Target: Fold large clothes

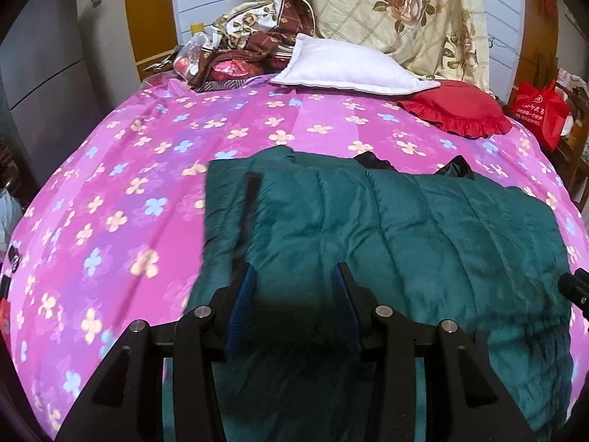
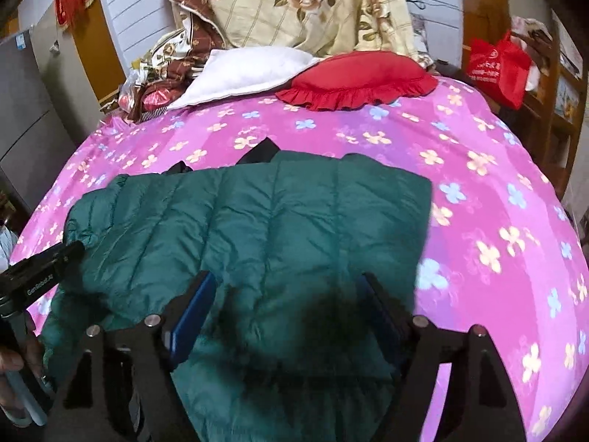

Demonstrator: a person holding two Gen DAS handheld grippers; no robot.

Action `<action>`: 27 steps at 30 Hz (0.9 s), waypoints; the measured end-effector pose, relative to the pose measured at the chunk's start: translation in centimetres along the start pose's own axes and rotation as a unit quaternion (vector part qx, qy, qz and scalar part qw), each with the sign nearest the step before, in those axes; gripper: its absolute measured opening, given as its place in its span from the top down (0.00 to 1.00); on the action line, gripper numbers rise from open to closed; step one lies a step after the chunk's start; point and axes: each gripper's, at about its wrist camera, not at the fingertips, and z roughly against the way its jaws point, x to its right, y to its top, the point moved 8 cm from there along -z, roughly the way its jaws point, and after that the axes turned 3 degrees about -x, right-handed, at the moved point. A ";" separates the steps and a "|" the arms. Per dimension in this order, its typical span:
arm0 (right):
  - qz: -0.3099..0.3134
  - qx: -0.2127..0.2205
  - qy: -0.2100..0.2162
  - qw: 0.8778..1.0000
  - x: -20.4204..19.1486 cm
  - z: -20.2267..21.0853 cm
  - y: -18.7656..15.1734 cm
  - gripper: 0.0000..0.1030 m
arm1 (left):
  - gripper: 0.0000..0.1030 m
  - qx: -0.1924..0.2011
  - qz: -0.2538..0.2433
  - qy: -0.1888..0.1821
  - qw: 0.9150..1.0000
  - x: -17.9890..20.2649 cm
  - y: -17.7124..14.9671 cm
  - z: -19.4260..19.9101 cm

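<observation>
A dark green quilted jacket [image 1: 405, 221] lies spread flat on the pink flowered bedspread [image 1: 129, 184], its black collar at the far side. In the left wrist view my left gripper [image 1: 293, 269] is over the jacket's near left part, and green fabric fills the gap between its blue pads. The right wrist view shows the jacket [image 2: 257, 213] again, with my right gripper [image 2: 287, 276] at its near right part. Its jaws stand wide, with bulky fabric bunched between them. The jacket's near edge runs under both grippers, out of sight.
At the head of the bed lie a white pillow [image 1: 349, 70], a red ruffled cushion [image 1: 460, 110] and a heaped floral quilt [image 1: 405, 11]. A red bag [image 1: 541, 110] hangs on wooden shelves to the right. A grey cabinet [image 1: 36, 73] stands to the left.
</observation>
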 end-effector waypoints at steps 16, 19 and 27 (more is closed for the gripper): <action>0.004 -0.054 0.020 0.998 1.4 6.3 -9.8 0.13 | 0.79 -0.028 -0.003 0.006 1.000 -6.0 -9.5 6.9; 0.006 -0.066 0.022 0.998 1.6 7.0 -12.0 0.13 | 0.79 -0.032 0.000 0.007 0.999 -7.1 -11.1 7.8; 0.007 -0.096 0.018 0.995 1.8 8.7 -16.9 0.11 | 0.79 -0.049 -0.001 0.001 0.999 -8.8 -15.0 9.3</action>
